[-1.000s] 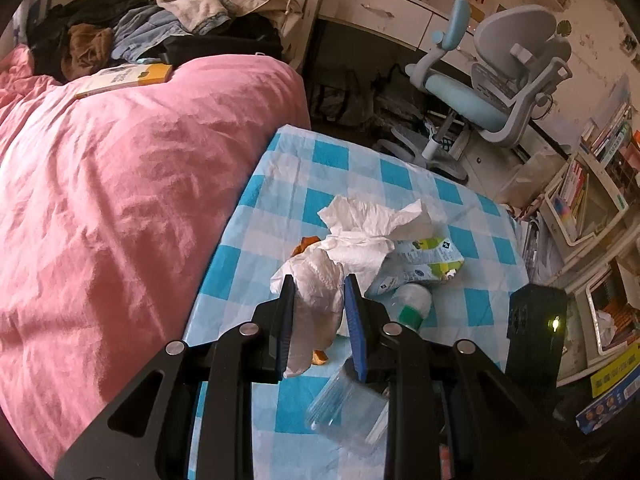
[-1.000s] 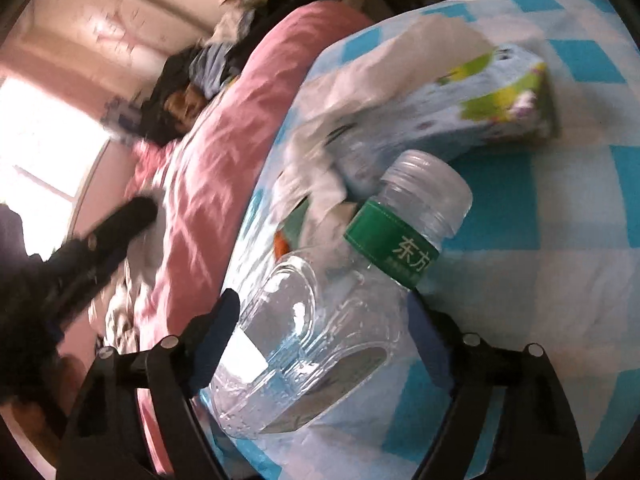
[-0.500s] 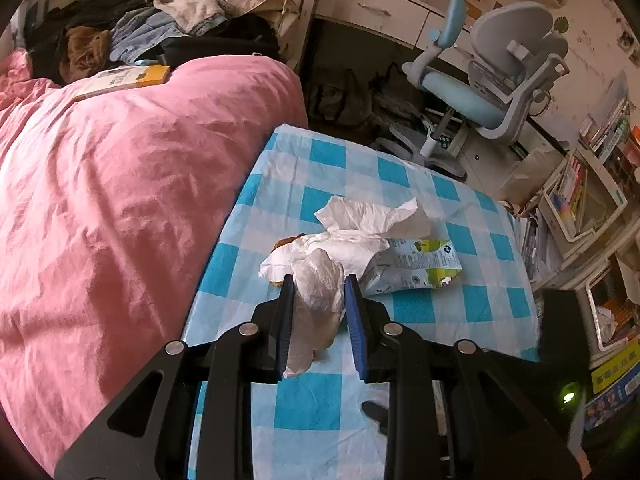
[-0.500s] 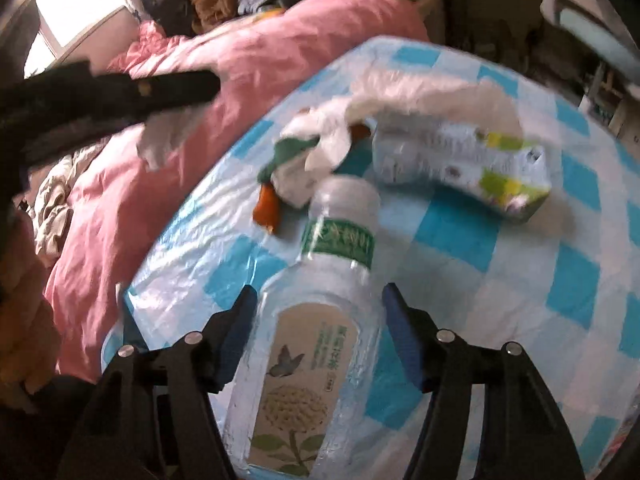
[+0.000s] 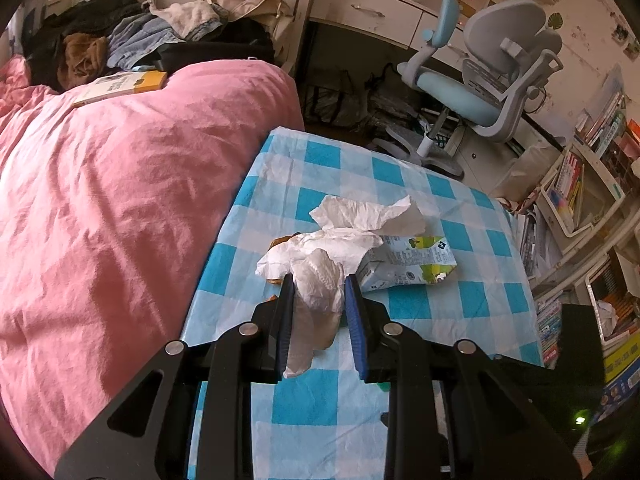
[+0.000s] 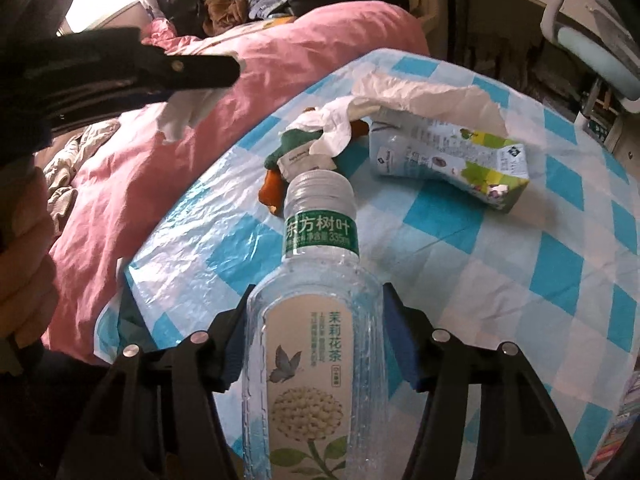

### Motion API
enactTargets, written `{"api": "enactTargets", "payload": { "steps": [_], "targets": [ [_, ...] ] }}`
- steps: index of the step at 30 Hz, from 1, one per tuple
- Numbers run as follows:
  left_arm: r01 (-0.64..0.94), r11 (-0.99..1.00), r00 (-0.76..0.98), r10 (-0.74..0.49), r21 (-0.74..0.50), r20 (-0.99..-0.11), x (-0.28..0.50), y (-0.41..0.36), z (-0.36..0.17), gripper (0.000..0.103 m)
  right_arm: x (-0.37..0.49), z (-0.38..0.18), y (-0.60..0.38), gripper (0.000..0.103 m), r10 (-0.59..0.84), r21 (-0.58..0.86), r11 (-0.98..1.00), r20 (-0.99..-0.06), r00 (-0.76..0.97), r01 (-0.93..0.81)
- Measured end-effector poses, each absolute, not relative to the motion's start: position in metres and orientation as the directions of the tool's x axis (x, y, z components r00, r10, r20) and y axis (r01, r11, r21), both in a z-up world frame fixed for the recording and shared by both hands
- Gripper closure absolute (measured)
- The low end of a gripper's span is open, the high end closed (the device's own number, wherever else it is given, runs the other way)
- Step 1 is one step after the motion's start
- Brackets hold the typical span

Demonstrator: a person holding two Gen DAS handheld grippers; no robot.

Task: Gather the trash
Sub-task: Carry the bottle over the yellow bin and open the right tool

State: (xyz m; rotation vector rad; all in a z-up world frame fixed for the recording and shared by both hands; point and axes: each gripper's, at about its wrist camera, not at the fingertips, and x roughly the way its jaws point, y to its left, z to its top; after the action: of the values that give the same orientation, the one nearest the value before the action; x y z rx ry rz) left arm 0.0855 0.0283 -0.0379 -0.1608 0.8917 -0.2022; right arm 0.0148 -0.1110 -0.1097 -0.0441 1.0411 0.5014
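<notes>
The left tool (image 5: 317, 298) stayed clamped on a crumpled tissue (image 5: 316, 280) — above the tabletop (image 5: 420, 312). The right tool (image 6: 316, 320) was closing on a clear bottle (image 6: 316, 344).

Both the left gripper (image 5: 316, 300) and the right gripper (image 6: 316, 320) are matte black, angular linkages with triangular cut-outs, round silver screws at the pivots, and flat blue pads lining the inner faces of their jaws.
</notes>
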Motion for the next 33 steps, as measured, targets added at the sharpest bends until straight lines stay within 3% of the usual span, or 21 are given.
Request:
{"api": "enactTargets", "payload": {
  "steps": [13,22,30,33],
  "targets": [
    [0.112,0.973,0.629,-0.228,-0.203,-0.743,0.076,0.028,-0.032,0.08,-0.022,-0.094,-0.111,0.044,0.433,0.197,0.847,-0.794,0.426,-0.493],
    [0.111,0.975,0.644,-0.219,-0.194,-0.733,0.064,0.031,-0.026,0.08,-0.073,-0.092,-0.089,0.044,0.544,0.233,0.725,-0.771,0.331,-0.649],
    [0.133,0.975,0.64,-0.221,-0.177,-0.736,0.052,0.026,-0.028,0.08,-0.121,-0.122,-0.064,0.044,0.522,0.217,0.572,-0.84,0.147,-0.792],
    [0.139,0.975,0.64,-0.222,-0.173,-0.735,0.05,0.023,-0.029,0.08,-0.121,-0.123,-0.064,0.042,0.494,0.188,0.584,-0.854,0.163,-0.789]
  ]
}}
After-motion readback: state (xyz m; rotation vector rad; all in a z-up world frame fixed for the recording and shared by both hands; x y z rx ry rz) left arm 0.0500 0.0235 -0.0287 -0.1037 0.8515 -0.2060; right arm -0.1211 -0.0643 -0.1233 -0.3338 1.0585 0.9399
